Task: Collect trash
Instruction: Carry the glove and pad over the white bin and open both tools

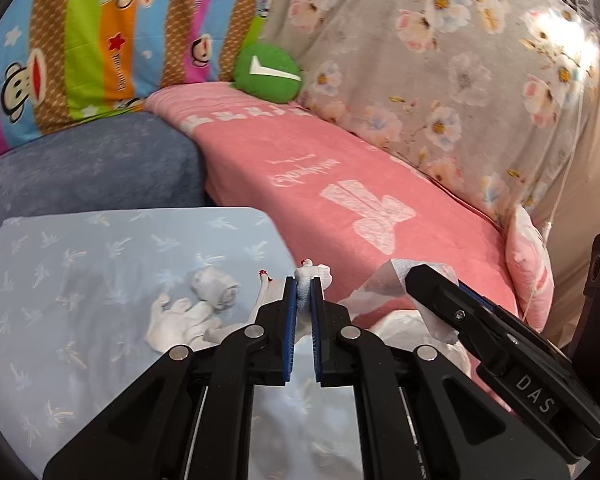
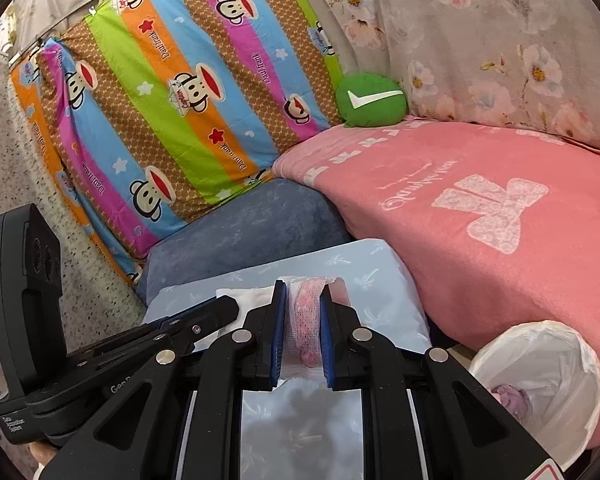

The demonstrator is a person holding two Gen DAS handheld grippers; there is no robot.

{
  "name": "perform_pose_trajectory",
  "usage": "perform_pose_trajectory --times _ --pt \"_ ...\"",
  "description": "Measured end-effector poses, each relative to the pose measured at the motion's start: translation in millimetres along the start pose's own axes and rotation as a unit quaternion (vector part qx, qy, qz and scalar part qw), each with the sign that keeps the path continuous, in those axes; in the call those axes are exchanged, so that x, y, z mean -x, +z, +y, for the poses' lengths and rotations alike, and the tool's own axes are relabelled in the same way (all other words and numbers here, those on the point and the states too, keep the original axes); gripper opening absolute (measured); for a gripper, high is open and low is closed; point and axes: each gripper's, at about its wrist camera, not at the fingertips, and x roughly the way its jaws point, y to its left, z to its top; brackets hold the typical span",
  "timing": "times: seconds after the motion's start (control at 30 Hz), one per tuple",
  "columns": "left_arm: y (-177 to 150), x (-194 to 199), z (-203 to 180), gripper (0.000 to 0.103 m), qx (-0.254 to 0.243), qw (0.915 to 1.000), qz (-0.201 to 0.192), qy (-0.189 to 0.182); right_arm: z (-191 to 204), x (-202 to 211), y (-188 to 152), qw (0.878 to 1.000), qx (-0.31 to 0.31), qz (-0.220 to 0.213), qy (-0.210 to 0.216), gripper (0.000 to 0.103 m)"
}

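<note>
My left gripper [image 1: 303,286] is shut on a white crumpled tissue [image 1: 312,274] above the light blue pillow [image 1: 100,264]. More crumpled white tissues [image 1: 188,312] lie on that pillow to its left. My right gripper [image 2: 303,304] is shut on a pink-and-white wrapper [image 2: 306,320]; it shows in the left wrist view [image 1: 452,292] as a black arm holding translucent wrapper [image 1: 380,284]. A white bin lined with a plastic bag [image 2: 540,384] stands low at the right and holds some trash.
A pink blanket [image 2: 500,200] covers the bed to the right. A green round cushion [image 2: 370,100], a striped monkey-print quilt [image 2: 172,120], a floral quilt [image 1: 440,60] and a blue-grey pillow [image 1: 92,168] lie behind.
</note>
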Motion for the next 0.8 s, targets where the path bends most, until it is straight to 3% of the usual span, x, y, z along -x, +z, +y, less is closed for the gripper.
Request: perform_pose_trajectory --times 0.37,0.8 --pt "-11.7 -14.4 -73.0 0.007 -0.050 0.9974 0.020 -0.048 -77.7 64.1 -2.1 0.997 -0.043 -0.028 -0.056 0.014" --pt "-25.3 -40.4 -131.7 0.008 -0.088 0.9905 0.058 -0.088 -132.7 96.5 -10.3 0.992 -0.075 -0.042 -0.095 0.015"
